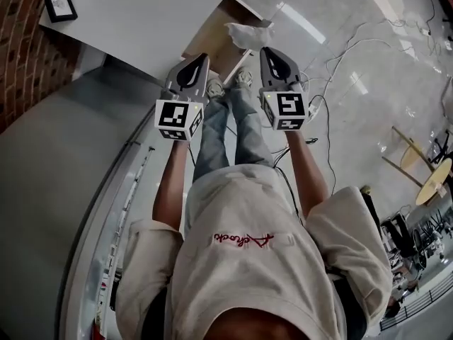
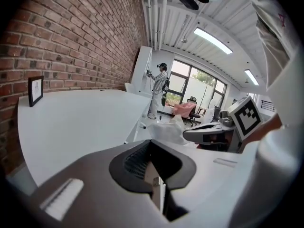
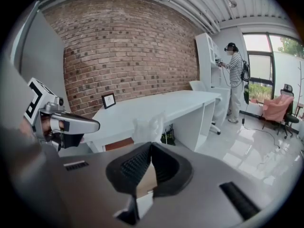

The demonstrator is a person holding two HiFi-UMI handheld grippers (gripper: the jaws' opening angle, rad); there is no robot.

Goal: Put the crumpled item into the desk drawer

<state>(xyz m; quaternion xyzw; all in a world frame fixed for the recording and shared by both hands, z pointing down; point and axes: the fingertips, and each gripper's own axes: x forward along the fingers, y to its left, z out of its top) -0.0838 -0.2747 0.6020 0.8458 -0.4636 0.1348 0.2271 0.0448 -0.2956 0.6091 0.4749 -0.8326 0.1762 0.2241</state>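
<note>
The crumpled white item (image 1: 248,34) hangs at the tip of my right gripper (image 1: 270,50), whose jaws are shut on its near edge. It shows just beyond the jaw tips in the right gripper view (image 3: 148,126), and beside that gripper in the left gripper view (image 2: 167,130). It is over the right end of the open desk drawer (image 1: 209,35), whose brown wooden inside also shows lower left of the item (image 3: 118,144). My left gripper (image 1: 199,61) is shut on nothing, level with the right one, at the drawer's near side.
The white desk (image 1: 141,20) carries a black picture frame (image 1: 60,4) near the brick wall (image 1: 18,41). Cables (image 1: 333,69) trail over the glossy floor on the right. My own legs and shoes (image 1: 230,83) stand below the grippers. A person (image 3: 233,80) stands far off by a shelf.
</note>
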